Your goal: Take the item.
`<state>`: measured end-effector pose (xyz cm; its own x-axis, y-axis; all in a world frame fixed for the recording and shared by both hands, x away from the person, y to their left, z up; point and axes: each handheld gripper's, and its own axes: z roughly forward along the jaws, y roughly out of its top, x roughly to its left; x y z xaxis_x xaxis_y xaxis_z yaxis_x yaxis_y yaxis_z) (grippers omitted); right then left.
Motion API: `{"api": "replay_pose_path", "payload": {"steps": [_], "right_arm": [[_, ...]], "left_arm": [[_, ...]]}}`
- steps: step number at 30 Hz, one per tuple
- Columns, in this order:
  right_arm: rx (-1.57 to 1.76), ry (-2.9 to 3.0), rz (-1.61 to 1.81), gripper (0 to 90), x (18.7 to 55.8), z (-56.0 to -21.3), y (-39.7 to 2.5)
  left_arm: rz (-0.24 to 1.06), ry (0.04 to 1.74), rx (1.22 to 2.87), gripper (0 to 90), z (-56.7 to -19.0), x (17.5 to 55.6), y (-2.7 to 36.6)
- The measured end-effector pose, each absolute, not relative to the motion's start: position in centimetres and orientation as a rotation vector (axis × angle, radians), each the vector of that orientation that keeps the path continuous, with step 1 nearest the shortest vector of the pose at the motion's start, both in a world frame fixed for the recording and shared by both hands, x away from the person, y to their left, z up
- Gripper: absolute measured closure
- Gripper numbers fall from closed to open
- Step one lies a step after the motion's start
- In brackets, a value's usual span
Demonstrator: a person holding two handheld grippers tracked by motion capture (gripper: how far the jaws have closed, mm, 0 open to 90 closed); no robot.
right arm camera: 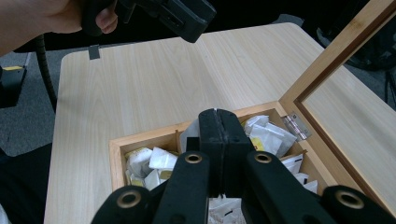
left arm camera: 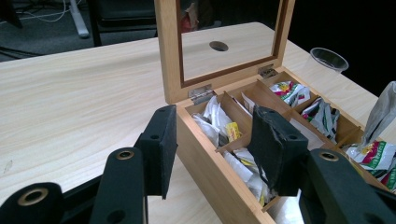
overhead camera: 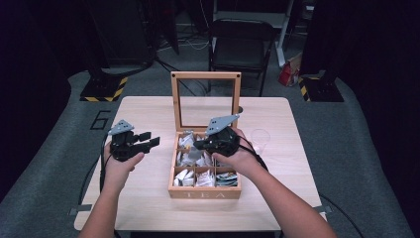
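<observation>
Right claw (right arm camera: pixel 218 122) clenched on a tea bag (left arm camera: pixel 380 112) over the tea box (overhead camera: pixel 204 192), lift straight, left claw (overhead camera: pixel 147 139) released.

1 tea box (overhead camera: pixel 204 192), 1 plastic cup (overhead camera: pixel 260 135), 2 tongs (overhead camera: pixel 148 139) (overhead camera: pixel 202 144)

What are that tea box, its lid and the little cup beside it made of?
The tea box looks like pale, smooth-finished wood: grain shows and TEA is marked on its front. Its open lid is a wooden frame around a clear pane, glass or acrylic; which, I cannot tell. The cup seems thin clear plastic, since the table shows through it.
</observation>
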<state>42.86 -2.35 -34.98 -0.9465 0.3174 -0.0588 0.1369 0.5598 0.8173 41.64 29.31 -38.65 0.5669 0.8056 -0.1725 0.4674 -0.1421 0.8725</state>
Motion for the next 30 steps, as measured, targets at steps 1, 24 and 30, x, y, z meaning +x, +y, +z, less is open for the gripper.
{"api": "replay_pose_path", "payload": {"steps": [1,24,30], "right_arm": [[0.383,2.594,1.333,90.0,42.9,-35.0,-2.4],[0.471,2.548,1.288,90.0,44.1,-34.8,-5.5],[0.492,2.537,1.287,90.0,44.2,-34.6,-6.2]], "left_arm": [[0.417,1.050,1.786,51.3,-38.7,41.6,29.3],[0.421,1.058,1.789,51.2,-38.7,41.6,29.5],[0.422,1.054,1.795,50.7,-38.7,41.6,29.5]]}}
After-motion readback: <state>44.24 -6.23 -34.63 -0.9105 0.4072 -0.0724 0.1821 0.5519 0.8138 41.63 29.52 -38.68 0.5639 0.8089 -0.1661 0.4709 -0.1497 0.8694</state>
